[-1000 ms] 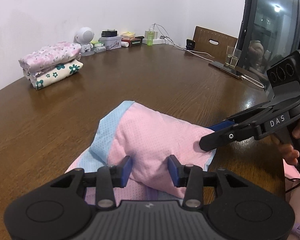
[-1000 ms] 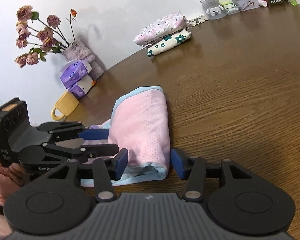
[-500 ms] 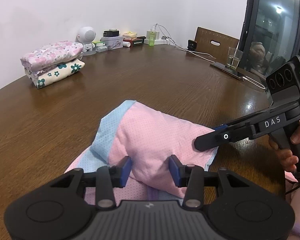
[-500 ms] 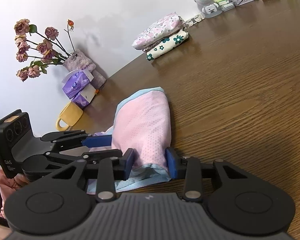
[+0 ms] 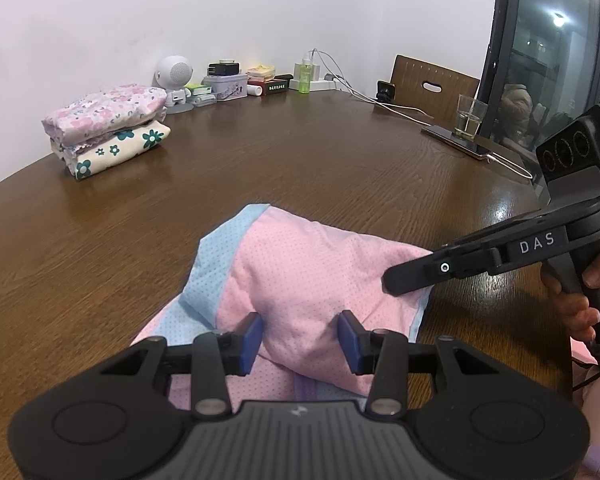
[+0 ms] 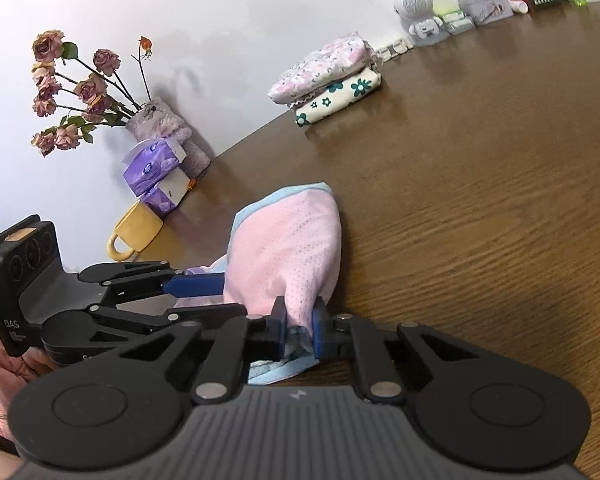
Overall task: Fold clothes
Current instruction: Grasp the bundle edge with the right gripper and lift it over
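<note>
A pink garment with light blue trim lies bunched on the brown wooden table; it also shows in the right wrist view. My left gripper is open, its blue pads on either side of a fold of the pink cloth. My right gripper is shut on the garment's near edge; from the left wrist view it reaches in from the right onto the cloth. The left gripper sits at the cloth's left side in the right wrist view.
Two folded floral garments are stacked at the table's far left. A white speaker, boxes and a green bottle line the back wall. A glass, phone and cables lie far right. A flower vase, tissue packs and yellow mug stand at the wall.
My right gripper has closed from open onto the garment's edge. My left gripper has stayed open around the fold.
</note>
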Action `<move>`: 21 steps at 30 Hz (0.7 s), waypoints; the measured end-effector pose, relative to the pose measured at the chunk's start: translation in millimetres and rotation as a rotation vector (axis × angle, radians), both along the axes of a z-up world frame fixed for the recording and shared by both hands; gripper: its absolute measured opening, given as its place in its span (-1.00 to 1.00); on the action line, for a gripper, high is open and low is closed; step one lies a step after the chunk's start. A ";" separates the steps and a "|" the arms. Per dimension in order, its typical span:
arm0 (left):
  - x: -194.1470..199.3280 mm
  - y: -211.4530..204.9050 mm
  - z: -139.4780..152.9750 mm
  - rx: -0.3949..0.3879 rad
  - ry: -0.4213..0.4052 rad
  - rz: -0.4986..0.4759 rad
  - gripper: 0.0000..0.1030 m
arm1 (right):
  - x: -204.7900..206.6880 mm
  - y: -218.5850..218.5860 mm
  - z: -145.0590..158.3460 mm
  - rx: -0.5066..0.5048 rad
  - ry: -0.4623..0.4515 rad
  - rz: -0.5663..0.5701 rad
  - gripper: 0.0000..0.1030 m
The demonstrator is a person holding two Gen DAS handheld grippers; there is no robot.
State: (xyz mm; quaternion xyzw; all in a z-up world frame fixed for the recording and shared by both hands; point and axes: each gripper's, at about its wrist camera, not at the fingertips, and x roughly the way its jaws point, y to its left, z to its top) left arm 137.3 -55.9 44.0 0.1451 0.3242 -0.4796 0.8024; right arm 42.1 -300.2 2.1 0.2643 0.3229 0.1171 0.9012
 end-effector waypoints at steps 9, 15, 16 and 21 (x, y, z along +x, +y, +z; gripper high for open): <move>-8.2 -5.0 4.7 -0.027 -0.053 0.004 -0.17 | -2.5 8.7 29.7 -0.231 -0.063 0.007 -0.82; -10.8 -6.9 3.2 -0.016 -0.057 -0.009 -0.21 | -3.5 17.7 45.7 -0.400 -0.110 0.034 -0.82; -10.5 -7.9 2.3 -0.014 -0.055 -0.012 -0.21 | -4.6 21.9 47.6 -0.436 -0.122 0.048 -0.82; -9.3 -16.1 -2.9 0.008 -0.053 -0.018 -0.24 | -6.2 41.2 56.0 -0.564 -0.174 0.117 -0.82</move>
